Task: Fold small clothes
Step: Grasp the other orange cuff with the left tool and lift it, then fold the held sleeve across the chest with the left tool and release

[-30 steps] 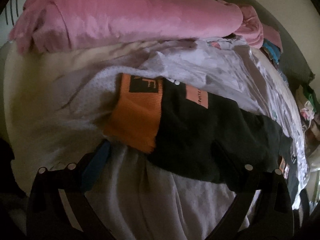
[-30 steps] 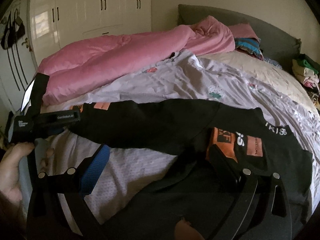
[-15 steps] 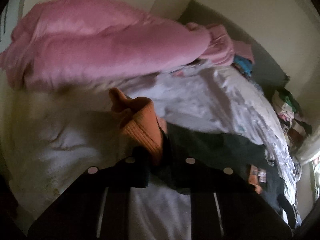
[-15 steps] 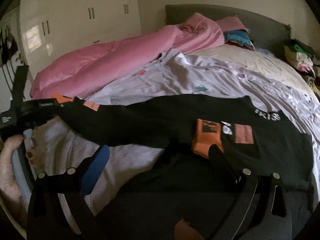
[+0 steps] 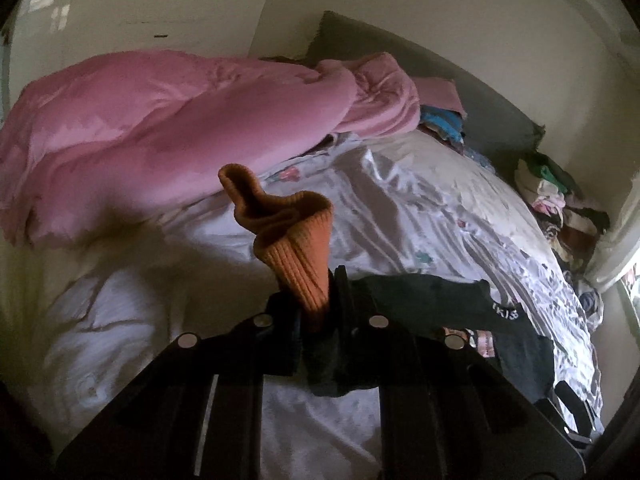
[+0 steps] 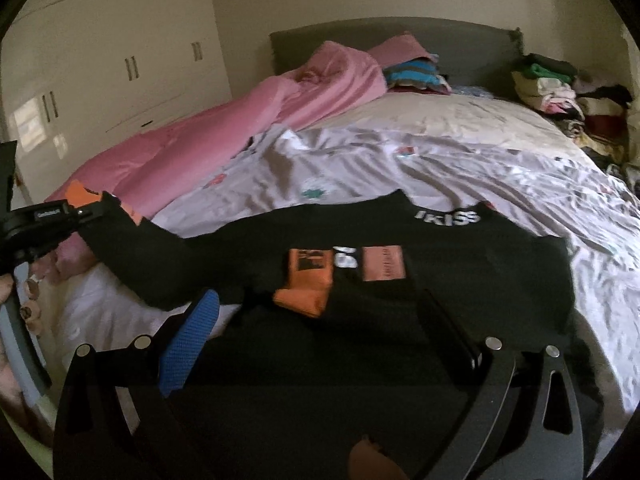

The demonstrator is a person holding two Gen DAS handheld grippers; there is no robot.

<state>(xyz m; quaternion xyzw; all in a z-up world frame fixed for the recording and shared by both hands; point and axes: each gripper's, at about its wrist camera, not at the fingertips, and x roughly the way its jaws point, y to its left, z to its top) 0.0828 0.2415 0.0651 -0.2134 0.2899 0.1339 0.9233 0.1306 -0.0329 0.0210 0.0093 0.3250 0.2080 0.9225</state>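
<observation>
A small black sweatshirt (image 6: 460,276) with orange cuffs lies spread on the bed. My left gripper (image 5: 318,304) is shut on the orange cuff (image 5: 296,236) of its left sleeve and holds it raised above the sheet; the black sleeve (image 6: 160,264) trails down from it. The left gripper also shows at the left edge of the right wrist view (image 6: 86,210). The other orange cuff (image 6: 306,280) lies folded across the sweatshirt's chest. My right gripper (image 6: 316,328) is open and empty, just above the sweatshirt's lower part.
A pink duvet (image 5: 168,128) is bunched along the bed's left side. The pale patterned sheet (image 6: 400,160) covers the bed. Folded clothes (image 6: 416,74) sit by the grey headboard (image 6: 460,44), and a clothes pile (image 6: 568,92) stands at the far right. White wardrobes (image 6: 112,48) stand left.
My left gripper closed on the orange cuff and lifted it off the bed. The right gripper stayed open and drew back a little above the sweatshirt.
</observation>
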